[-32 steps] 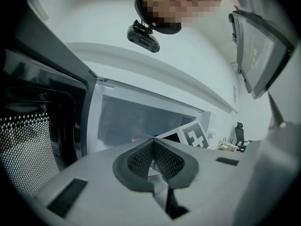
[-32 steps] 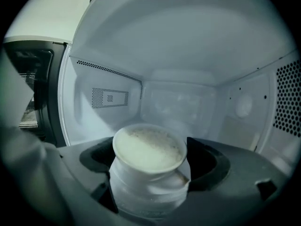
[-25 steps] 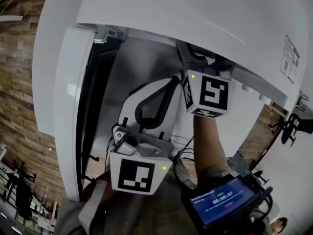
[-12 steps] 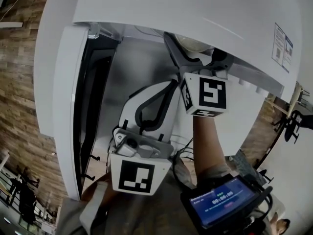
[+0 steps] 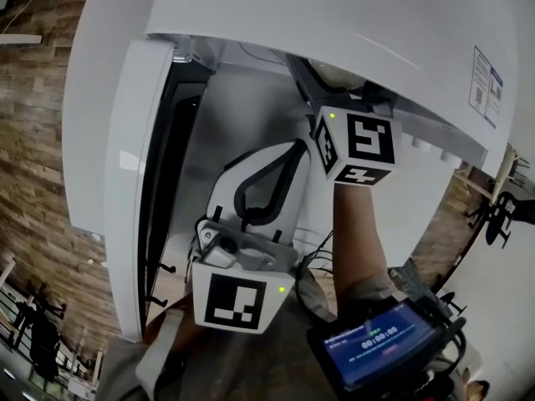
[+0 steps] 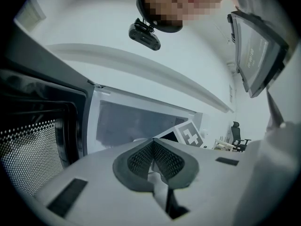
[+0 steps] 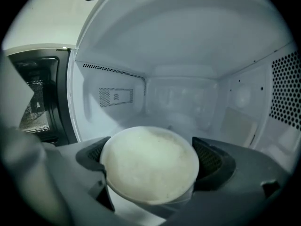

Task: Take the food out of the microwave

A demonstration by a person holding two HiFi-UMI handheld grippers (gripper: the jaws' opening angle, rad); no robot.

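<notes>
In the head view the top of the microwave hides the front of my right gripper, and only its marker cube shows. The food is hard to make out. It is just a pale, foggy top in a round bowl that sits inside the microwave. My gripper cuts off the bottom of the bowl. My right fingers have just been opening and stand wide apart, one on each side of the bowl, not squeezing it. My right arm reaches into the microwave, tipped a bit down. My left gripper is held outside by the open door, its fingers pressed together with nothing in them. A sticker on the microwave has print too small to read. The screen by my right arm shows numbers too blurry to read
</notes>
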